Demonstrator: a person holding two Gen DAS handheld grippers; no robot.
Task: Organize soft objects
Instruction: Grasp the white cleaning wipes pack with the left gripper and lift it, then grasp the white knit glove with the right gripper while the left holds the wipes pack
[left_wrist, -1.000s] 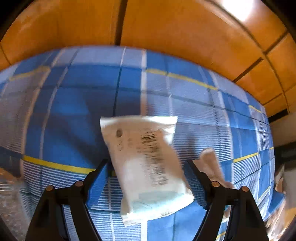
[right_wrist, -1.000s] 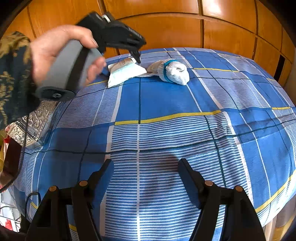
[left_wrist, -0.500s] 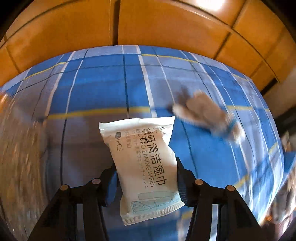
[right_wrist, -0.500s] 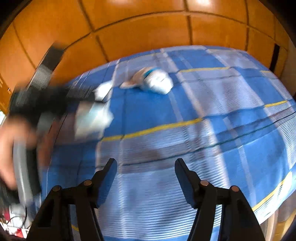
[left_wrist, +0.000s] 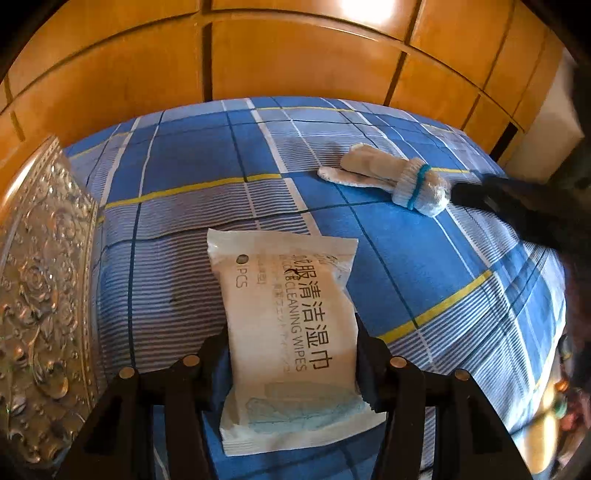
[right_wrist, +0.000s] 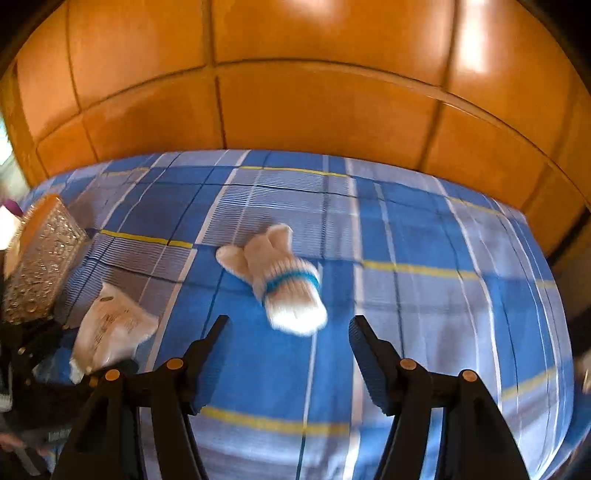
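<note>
My left gripper (left_wrist: 291, 354) is shut on a white pack of cleaning wipes (left_wrist: 288, 328) and holds it over the blue plaid bed (left_wrist: 192, 162). The pack also shows at the lower left of the right wrist view (right_wrist: 110, 325). A white rolled sock pair with a blue band (left_wrist: 399, 179) lies on the bed to the right, beyond the pack. In the right wrist view the sock pair (right_wrist: 280, 280) lies just ahead of my right gripper (right_wrist: 288, 332), which is open and empty.
A silver embossed box (left_wrist: 40, 280) stands at the bed's left side, close to the held pack; it also shows in the right wrist view (right_wrist: 40, 258). Orange wooden panels (left_wrist: 295, 55) back the bed. The right gripper's dark body (left_wrist: 517, 206) reaches in beside the socks.
My left gripper closed on the wipes pack, lifted it and swung it left toward the silver box. My right gripper moved forward to the sock pair, still open.
</note>
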